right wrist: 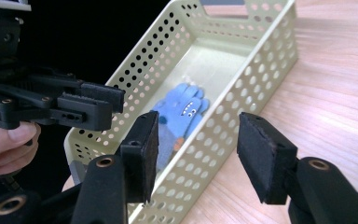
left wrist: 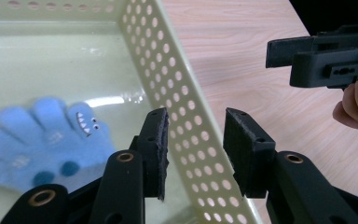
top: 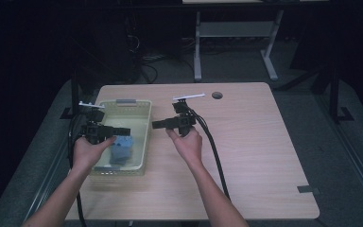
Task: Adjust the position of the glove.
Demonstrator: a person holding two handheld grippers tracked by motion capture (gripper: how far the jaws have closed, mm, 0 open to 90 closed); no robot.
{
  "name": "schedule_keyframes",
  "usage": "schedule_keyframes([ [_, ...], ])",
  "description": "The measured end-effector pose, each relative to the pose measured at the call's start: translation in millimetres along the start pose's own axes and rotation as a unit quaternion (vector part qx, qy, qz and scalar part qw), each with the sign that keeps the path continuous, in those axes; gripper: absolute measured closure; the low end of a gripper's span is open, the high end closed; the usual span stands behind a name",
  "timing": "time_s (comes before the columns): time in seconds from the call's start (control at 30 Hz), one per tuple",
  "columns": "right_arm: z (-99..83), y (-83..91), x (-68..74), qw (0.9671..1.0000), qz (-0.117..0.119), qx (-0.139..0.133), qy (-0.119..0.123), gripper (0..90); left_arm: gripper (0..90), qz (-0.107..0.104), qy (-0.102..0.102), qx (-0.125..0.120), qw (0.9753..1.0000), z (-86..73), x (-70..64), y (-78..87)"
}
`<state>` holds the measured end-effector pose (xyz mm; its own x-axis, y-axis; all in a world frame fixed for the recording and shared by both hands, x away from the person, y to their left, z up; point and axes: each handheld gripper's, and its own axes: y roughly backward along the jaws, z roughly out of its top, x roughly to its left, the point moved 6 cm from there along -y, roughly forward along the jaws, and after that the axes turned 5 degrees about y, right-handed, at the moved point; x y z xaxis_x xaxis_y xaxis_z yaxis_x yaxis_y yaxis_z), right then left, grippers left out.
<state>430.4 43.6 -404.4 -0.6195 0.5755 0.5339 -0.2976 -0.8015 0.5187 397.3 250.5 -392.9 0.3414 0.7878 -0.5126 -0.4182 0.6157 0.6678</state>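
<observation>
Lying flat on the floor of the perforated cream basket (left wrist: 177, 88) is a fuzzy blue glove (left wrist: 42, 140) with a small toothed face on it. The left tongs (left wrist: 193, 149) are hovering with jaws apart on either side of the basket's wall, gripping nothing. The right tongs (right wrist: 198, 154) are gaping wide and empty beside the basket, over the pale wood-grain surface (top: 255, 142).
</observation>
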Motion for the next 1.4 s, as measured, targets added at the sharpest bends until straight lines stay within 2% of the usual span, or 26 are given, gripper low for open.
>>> schedule_keyframes([
  [0.5, -5.8, 32.0, -20.6, 0.9997, -0.007, -0.018, -0.017, 43.6, 54.3, -0.033, -0.023, -0.007, 0.9992, 3.8, -28.8, -9.5],
  [1.17, -21.5, 78.5, -53.2, 0.9978, -0.030, -0.043, -0.041, 40.3, 47.9, -0.057, -0.046, 0.002, 0.9973, 6.6, -58.2, -29.0],
  [1.4, -29.3, 94.1, -65.8, 0.9964, -0.039, -0.053, -0.053, 38.0, 42.9, -0.067, -0.052, 0.004, 0.9964, 7.8, -68.1, -37.0],
])
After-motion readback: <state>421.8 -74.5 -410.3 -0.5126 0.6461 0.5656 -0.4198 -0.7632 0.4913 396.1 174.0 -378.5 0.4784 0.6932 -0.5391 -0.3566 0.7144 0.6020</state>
